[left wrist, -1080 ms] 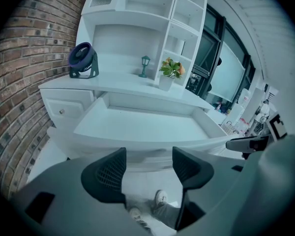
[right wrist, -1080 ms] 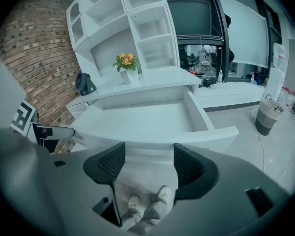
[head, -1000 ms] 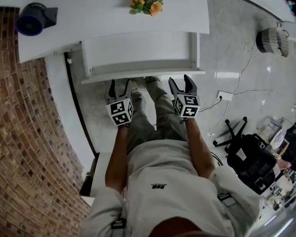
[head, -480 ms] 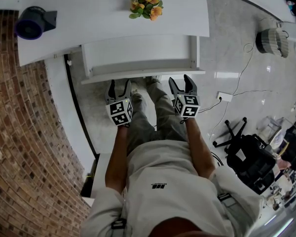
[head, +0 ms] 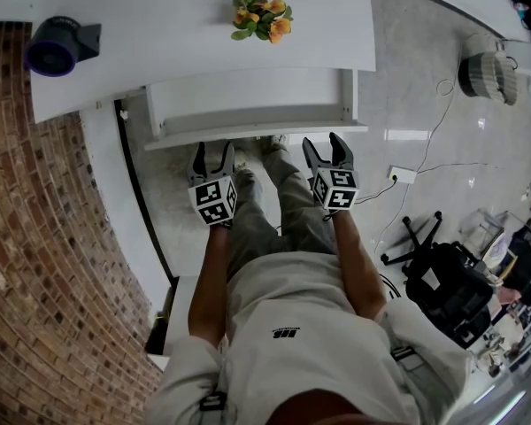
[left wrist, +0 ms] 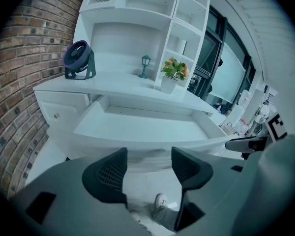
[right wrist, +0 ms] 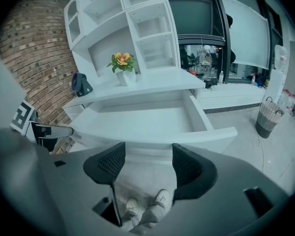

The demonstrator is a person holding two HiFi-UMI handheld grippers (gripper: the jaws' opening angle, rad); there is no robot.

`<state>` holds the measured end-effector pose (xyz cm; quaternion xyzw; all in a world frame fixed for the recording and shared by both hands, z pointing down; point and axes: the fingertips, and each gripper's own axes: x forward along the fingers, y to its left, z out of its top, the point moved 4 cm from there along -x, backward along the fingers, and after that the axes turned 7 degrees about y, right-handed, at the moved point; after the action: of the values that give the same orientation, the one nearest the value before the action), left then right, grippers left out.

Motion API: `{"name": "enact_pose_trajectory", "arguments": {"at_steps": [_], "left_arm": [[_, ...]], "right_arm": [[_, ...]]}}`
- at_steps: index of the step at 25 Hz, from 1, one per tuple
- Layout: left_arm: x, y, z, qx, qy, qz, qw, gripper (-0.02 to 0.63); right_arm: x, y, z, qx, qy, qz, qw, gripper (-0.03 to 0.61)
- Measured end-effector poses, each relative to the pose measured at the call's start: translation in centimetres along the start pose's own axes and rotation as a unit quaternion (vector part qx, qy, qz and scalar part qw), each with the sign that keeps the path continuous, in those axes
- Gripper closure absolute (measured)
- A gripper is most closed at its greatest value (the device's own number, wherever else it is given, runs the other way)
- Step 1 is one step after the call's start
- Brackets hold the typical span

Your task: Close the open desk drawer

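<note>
The white desk drawer [head: 248, 113] stands pulled out from under the desk top, empty, its front panel [head: 257, 136] facing me. My left gripper [head: 212, 159] sits just short of the front panel's left half, jaws closing slowly with nothing between them. My right gripper [head: 328, 151] hovers just short of the panel's right half, open and empty. In the left gripper view the drawer [left wrist: 137, 127] fills the middle beyond my left gripper [left wrist: 148, 168]. The right gripper view shows the drawer front [right wrist: 152, 136] just past my right gripper [right wrist: 147, 166].
On the desk top [head: 159, 34] stand a potted flower [head: 261, 7] and a small dark fan [head: 57, 42]. A brick wall [head: 35, 237] runs along the left. To the right, a wire basket [head: 488, 71], a floor socket with cable [head: 402, 173] and a dark bag [head: 456, 286].
Nothing has visibly moved apart from a slight drift of the view; both grippers stay in front of the drawer.
</note>
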<state>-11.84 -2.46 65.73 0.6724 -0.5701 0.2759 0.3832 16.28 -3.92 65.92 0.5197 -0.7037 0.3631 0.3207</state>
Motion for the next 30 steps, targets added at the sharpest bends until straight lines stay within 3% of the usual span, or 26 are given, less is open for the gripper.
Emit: {"name": "enact_pose_trajectory", "arguments": {"at_steps": [30], "left_arm": [[2.4, 0.7, 3.6, 0.011, -0.008, -0.002, 0.9999, 0.325]], "right_arm": [[2.4, -0.5, 3.7, -0.005, -0.008, -0.007, 1.000, 0.281]]}}
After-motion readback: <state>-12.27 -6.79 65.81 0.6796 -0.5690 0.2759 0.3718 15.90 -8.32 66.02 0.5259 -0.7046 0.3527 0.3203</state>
